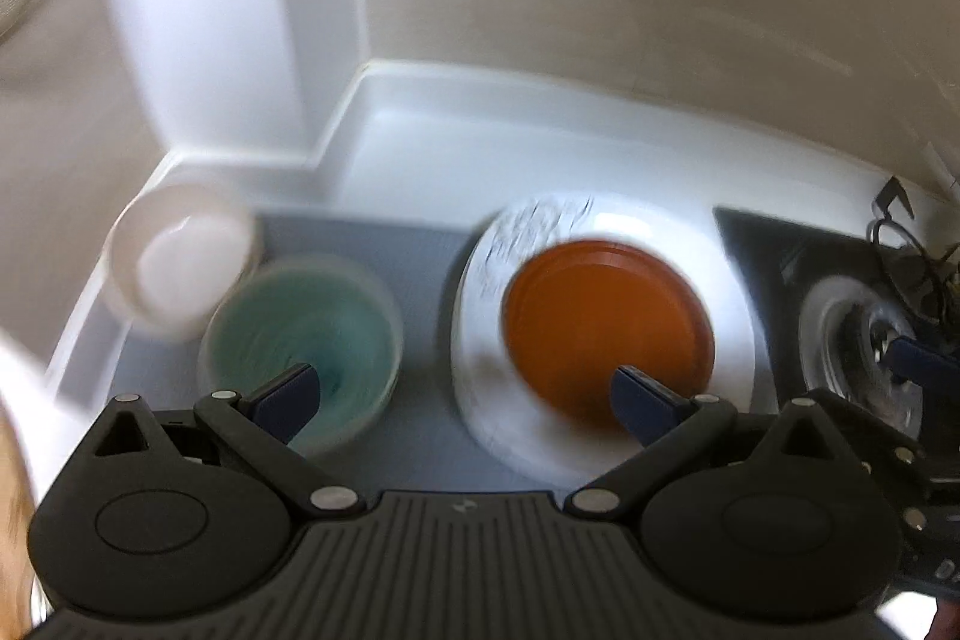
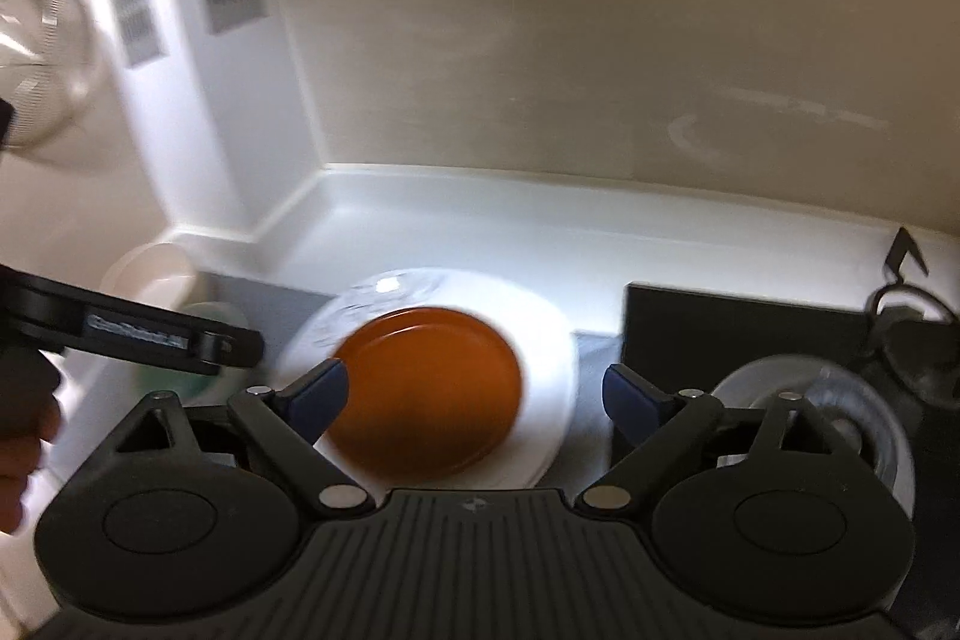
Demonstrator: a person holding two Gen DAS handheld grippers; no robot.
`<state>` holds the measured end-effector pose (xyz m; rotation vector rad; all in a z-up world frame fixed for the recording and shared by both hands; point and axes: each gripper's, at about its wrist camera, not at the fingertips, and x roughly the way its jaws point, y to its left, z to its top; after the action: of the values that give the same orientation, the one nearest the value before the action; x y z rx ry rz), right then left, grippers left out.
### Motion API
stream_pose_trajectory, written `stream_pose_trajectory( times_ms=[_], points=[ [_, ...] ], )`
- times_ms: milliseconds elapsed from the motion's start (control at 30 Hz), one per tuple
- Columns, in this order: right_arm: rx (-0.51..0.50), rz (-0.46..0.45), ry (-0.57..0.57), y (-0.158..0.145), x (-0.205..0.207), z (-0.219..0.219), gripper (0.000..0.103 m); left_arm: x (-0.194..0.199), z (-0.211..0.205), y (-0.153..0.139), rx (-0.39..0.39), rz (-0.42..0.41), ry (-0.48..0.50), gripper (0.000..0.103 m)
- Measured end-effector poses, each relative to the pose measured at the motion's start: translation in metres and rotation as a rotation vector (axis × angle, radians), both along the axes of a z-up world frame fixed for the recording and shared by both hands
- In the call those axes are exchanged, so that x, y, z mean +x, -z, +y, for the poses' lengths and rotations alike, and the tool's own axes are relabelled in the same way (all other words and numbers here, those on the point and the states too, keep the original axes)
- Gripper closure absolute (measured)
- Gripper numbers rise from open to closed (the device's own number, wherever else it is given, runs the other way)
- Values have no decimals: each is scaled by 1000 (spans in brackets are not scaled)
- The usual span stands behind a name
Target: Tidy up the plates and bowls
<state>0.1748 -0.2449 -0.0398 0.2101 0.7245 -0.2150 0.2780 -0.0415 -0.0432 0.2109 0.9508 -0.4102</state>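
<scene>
In your left wrist view, the round orange plate (image 1: 606, 334) lies on the larger white plate (image 1: 729, 292) at centre right. Left of them, on the grey mat (image 1: 420, 292), sits the pale green bowl (image 1: 300, 340), with the small white bowl (image 1: 180, 262) touching its upper-left rim. The clear glass bowl (image 1: 864, 352) lies at far right.

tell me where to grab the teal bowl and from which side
Take the teal bowl by its rim, coming down from above with one finger inside and one outside the wall. It sits upright and open, so the thin rim is the only part the jaws could span. Its near or right edge looks freest: the white bowl crowds its far left side.
</scene>
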Motion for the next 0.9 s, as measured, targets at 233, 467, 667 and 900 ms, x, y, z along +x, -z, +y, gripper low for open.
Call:
stream_pose_trajectory(
  times_ms=[233, 467, 667, 900],
  points=[
    [46, -19, -45, -12, -46, 46, 10, -58, 50, 2, 40, 27, -77, 0],
    [15, -39, -130, -20, -64, 79, 10, -88, 75, -9, 48, -13, -124, 0],
    [6, -56, -165, -27, -67, 89, 10, -100, 83, -18, 46, -49, -145, 0],
    [0, -61, -206, -29, -70, 98, 10, -106, 93, -21, 33, -50, -171, 0]
  ],
)
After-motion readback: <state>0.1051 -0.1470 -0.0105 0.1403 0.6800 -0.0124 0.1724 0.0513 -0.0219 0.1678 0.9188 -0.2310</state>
